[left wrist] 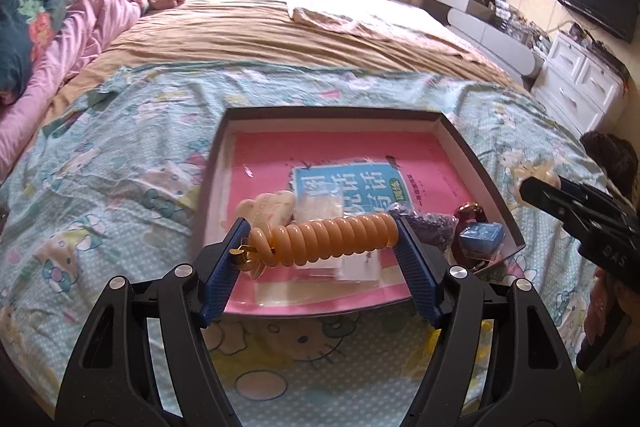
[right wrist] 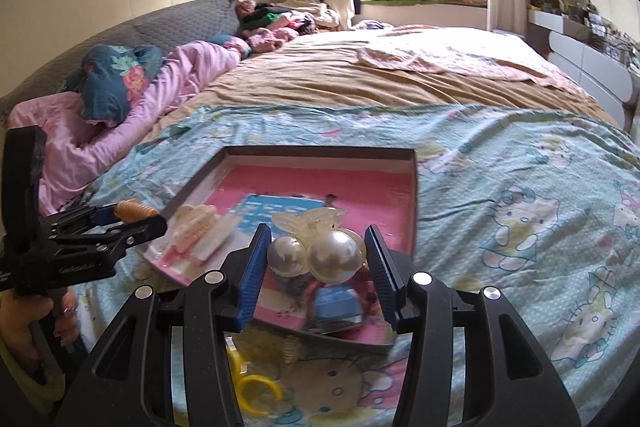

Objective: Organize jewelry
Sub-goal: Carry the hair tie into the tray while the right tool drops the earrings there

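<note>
Blue-padded fingers of the left gripper (left wrist: pixel 322 239) are pinching an orange spiral hair tie (left wrist: pixel 326 241) endwise, its long axis lying crosswise between the jaws, hovering over the near edge of the shallow box (left wrist: pixel 490 183) just ahead and below. Beside it, the right gripper (right wrist: pixel 318 257) is clamping a pearl hair claw (right wrist: pixel 320 253) over the same box's near corner, about equally near.

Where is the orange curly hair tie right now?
The orange hair tie is squeezed between the fingers of the left gripper, in the left wrist view, over the near part of the tray on the bed.
</note>
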Demonstrator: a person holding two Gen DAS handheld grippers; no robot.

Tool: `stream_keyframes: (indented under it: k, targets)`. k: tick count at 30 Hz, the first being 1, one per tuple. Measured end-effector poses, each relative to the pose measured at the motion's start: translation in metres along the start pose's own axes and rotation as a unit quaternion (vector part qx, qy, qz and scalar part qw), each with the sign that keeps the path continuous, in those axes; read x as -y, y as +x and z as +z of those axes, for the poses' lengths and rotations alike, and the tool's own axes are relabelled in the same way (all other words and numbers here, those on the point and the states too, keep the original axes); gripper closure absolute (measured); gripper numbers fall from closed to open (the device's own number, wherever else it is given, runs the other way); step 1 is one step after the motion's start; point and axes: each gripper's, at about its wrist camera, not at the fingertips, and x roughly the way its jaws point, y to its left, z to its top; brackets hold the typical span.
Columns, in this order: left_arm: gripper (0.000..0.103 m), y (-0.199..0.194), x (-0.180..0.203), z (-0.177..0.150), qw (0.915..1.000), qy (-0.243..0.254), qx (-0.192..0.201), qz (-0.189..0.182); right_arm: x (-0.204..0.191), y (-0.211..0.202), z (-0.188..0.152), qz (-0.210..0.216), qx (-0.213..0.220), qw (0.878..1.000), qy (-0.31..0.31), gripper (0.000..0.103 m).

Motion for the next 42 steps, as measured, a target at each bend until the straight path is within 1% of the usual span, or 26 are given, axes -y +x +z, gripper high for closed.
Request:
stream_keyframes:
  k: [5,9,12,14,16,18,22,24,25,27,29,30,35,39,42]
  targets:
    - [0.038,0.026,0.008,-0.006,0.9994,0.014,-0.032,-0.005,0.018,0.023,-0.007,-0.014,-0.028,0.999,0.024,0.056]
    - [0.037,0.039,0.007,-0.01,0.9986,0.015,-0.05,0.001,0.021,0.035,-0.014,-0.018,-0.044,0.999,0.026,0.056]
    - [0.036,0.042,0.005,-0.012,0.9984,0.015,-0.055,0.007,0.02,0.042,-0.017,-0.017,-0.053,0.998,0.028,0.056]
    - [0.032,0.042,0.003,-0.012,0.9984,0.012,-0.054,0.009,0.019,0.044,-0.018,-0.014,-0.056,0.998,0.029,0.056]
    - [0.031,0.041,0.001,-0.011,0.9986,0.01,-0.052,0.01,0.018,0.043,-0.019,-0.012,-0.056,0.998,0.03,0.054]
    - [0.027,0.039,0.0,-0.01,0.9987,0.009,-0.049,0.012,0.017,0.039,-0.019,-0.01,-0.052,0.998,0.032,0.046]
    - [0.022,0.035,0.0,-0.009,0.9989,0.007,-0.044,0.013,0.014,0.023,-0.017,-0.006,-0.036,0.999,0.03,0.04]
    - [0.017,0.031,0.0,-0.009,0.9991,0.007,-0.04,0.013,0.011,0.013,-0.018,-0.002,-0.029,0.999,0.028,0.035]
    - [0.015,0.029,0.001,-0.008,0.9992,0.007,-0.038,0.013,0.009,0.007,-0.02,0.0,-0.025,0.999,0.027,0.034]
    - [0.013,0.024,0.0,-0.008,0.9994,0.005,-0.033,0.014,0.006,-0.003,-0.023,0.005,-0.022,0.999,0.026,0.029]
    - [0.01,0.019,-0.001,-0.008,0.9995,0.001,-0.027,0.015,0.001,-0.011,-0.029,0.011,-0.022,0.999,0.022,0.028]
    - [0.01,0.016,-0.003,-0.008,0.9996,-0.003,-0.024,0.014,-0.002,-0.014,-0.031,0.015,-0.025,0.999,0.019,0.025]
    - [0.01,0.001,-0.011,-0.01,0.9996,-0.017,-0.014,0.016,-0.023,-0.02,-0.05,0.026,-0.049,0.998,-0.016,0.023]
    - [0.01,-0.009,-0.018,-0.016,0.9993,-0.029,-0.014,0.017,-0.038,-0.015,-0.066,0.041,-0.076,0.996,-0.038,0.023]
    - [0.01,-0.013,-0.021,-0.024,0.9991,-0.033,-0.021,0.018,-0.051,-0.005,-0.078,0.045,-0.099,0.992,-0.058,0.023]
